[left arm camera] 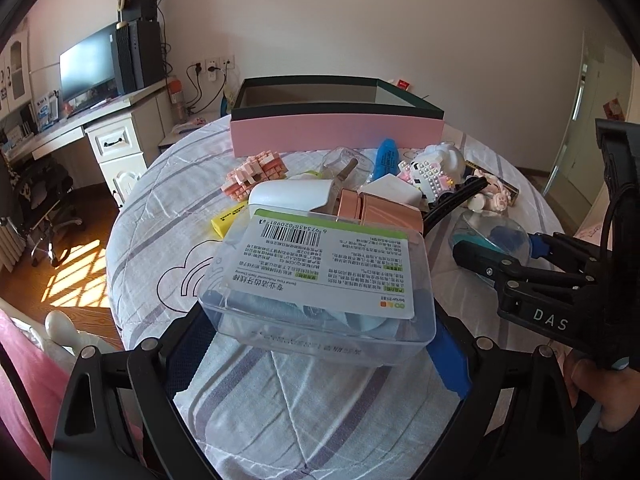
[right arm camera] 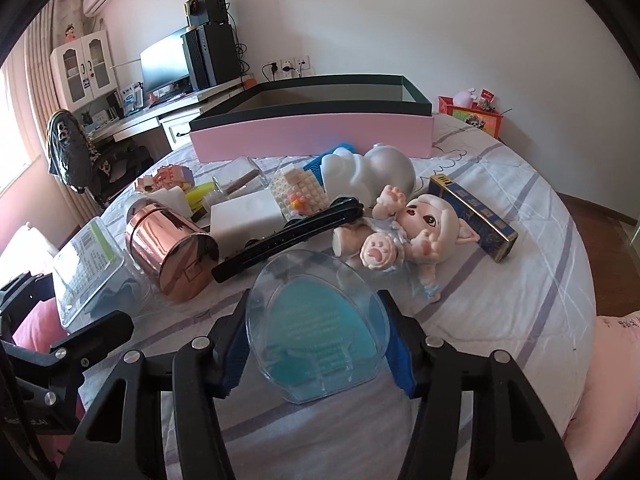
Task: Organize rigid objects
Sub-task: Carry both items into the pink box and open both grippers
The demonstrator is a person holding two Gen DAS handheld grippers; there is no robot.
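Note:
My left gripper [left arm camera: 320, 344] has its pads against both sides of a clear plastic floss box [left arm camera: 320, 276] with a white and green label, which rests on the quilt. My right gripper [right arm camera: 316, 344] is closed on a clear dome-shaped case [right arm camera: 316, 320] with a teal insert, its blue pads touching both edges. That case [left arm camera: 492, 236] and the right gripper [left arm camera: 500, 256] also show at the right of the left wrist view. A pink box with a dark green rim [right arm camera: 312, 136] stands open behind the pile of objects.
Lying between the grippers and the box are a rose-gold canister [right arm camera: 172, 248], a black hair clip [right arm camera: 292, 236], a pig doll [right arm camera: 404, 232], a blue and gold carton [right arm camera: 476, 216], a white figure [right arm camera: 372, 172], a white block [right arm camera: 248, 216] and brick models [left arm camera: 256, 172]. A desk with a monitor [left arm camera: 88, 68] stands to the left.

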